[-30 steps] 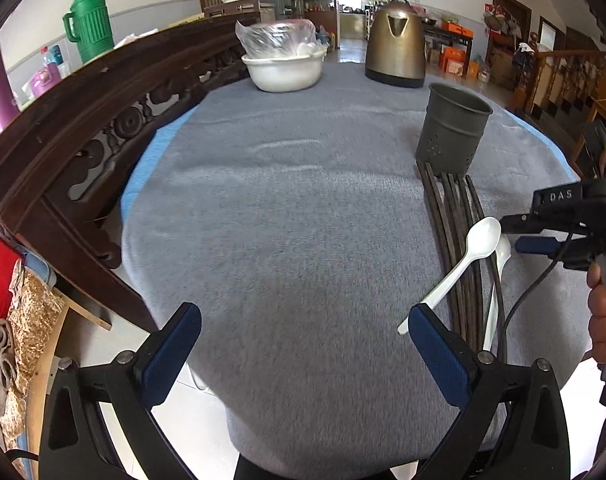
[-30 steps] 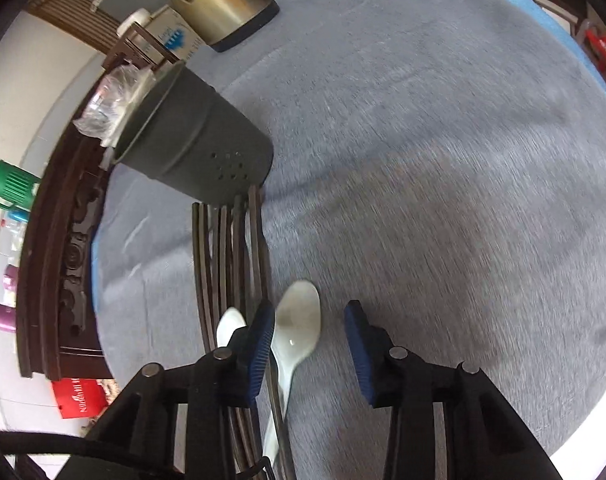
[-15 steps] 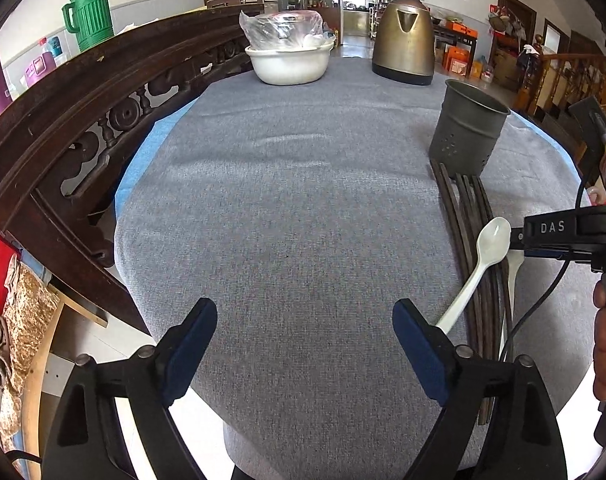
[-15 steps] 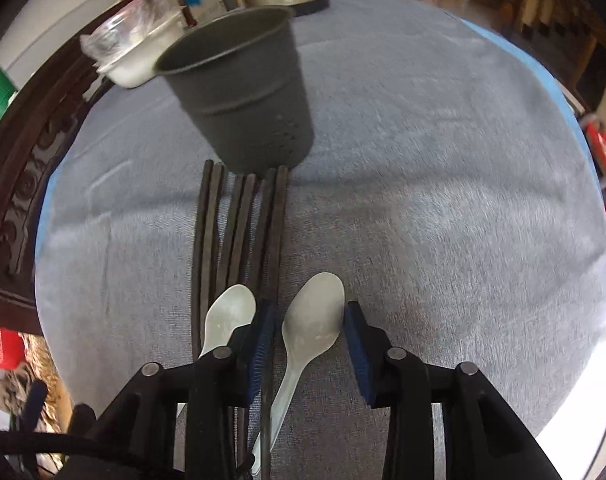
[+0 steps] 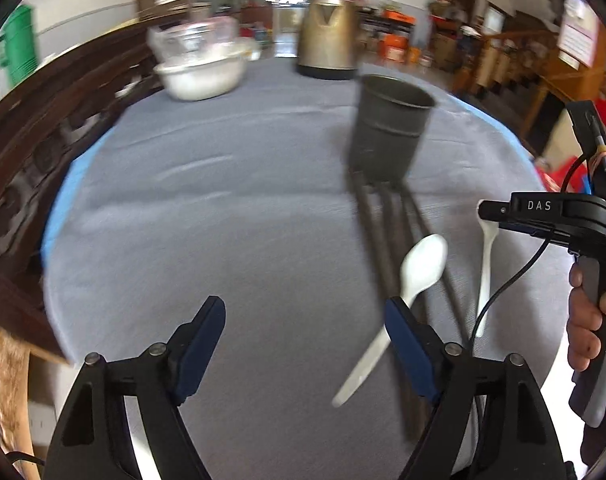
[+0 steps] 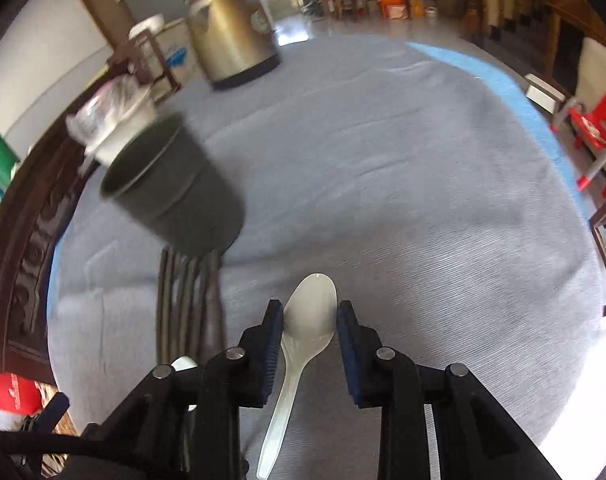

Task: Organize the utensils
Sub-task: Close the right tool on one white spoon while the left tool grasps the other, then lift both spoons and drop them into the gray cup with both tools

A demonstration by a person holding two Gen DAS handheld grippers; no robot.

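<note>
Two white plastic spoons were in play. One spoon [image 6: 309, 316] sat bowl-first between the narrowing jaws of the right gripper [image 6: 309, 320], its handle trailing back beneath the gripper; the pads were closing in at either side of the bowl, though I could not tell whether they were pressing it yet. The second spoon [image 5: 421, 266] lay slanted across the dark chopsticks [image 5: 387, 232], just ahead of the left gripper [image 5: 303, 336], whose jaws were wide but easing inward with nothing between them, the handle passing beside its right finger [image 5: 407, 344]. Beyond both grippers stood the grey perforated holder [image 5: 387, 128], at the chopsticks' far ends.

My worry was the grip: pads pinching a rounded, slick bowl could squeeze it out forward, or let the spoon pivot and droop on the way to the holder. The left gripper might also nudge the chopsticks and scatter the row.

Both views were smeared by motion, so the contact at the pads and the chopstick count stayed unclear. A kettle [image 5: 329, 36] and a bowl [image 5: 201, 74] stood farther back on the tabletop [image 5: 203, 220].
</note>
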